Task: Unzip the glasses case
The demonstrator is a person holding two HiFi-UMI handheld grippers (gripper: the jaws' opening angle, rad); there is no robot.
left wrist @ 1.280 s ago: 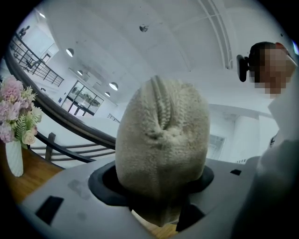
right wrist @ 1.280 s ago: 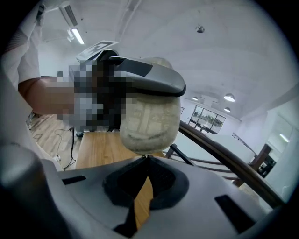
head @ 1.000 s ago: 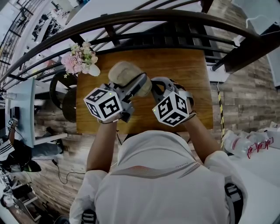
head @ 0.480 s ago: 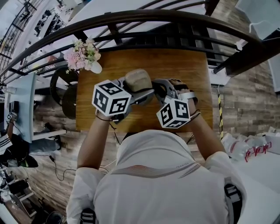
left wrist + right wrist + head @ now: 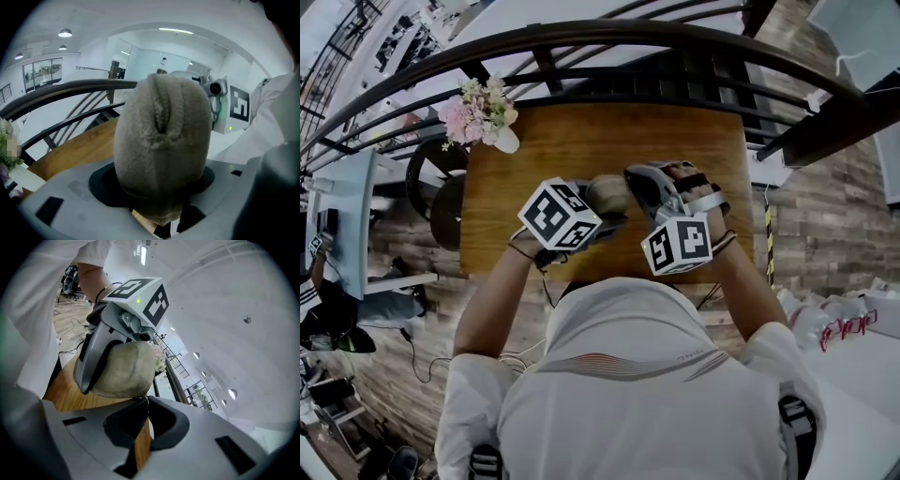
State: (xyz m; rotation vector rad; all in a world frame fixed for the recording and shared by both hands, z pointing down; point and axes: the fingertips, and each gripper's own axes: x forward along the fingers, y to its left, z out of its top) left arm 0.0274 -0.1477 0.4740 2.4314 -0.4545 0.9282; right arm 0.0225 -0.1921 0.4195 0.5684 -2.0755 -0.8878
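Note:
A beige, fuzzy glasses case (image 5: 161,140) sits end-on between the jaws of my left gripper (image 5: 159,183), which is shut on its sides; a seam runs down its near end. In the head view the case (image 5: 607,192) shows just past the left marker cube, low over the wooden table (image 5: 675,141). My right gripper (image 5: 145,400) is shut, its tips meeting at the case's end (image 5: 124,369) on a thin zipper pull (image 5: 146,398). From above, the right gripper (image 5: 637,185) reaches the case from the right.
A pink flower bunch in a white vase (image 5: 480,114) stands at the table's far left corner. A dark curved railing (image 5: 581,39) runs behind the table. A round black stool (image 5: 431,202) sits to the left.
My left gripper has come down and toward me with the case, which has turned and now sits largely hidden behind the marker cube. The right gripper rolled but stayed in place.

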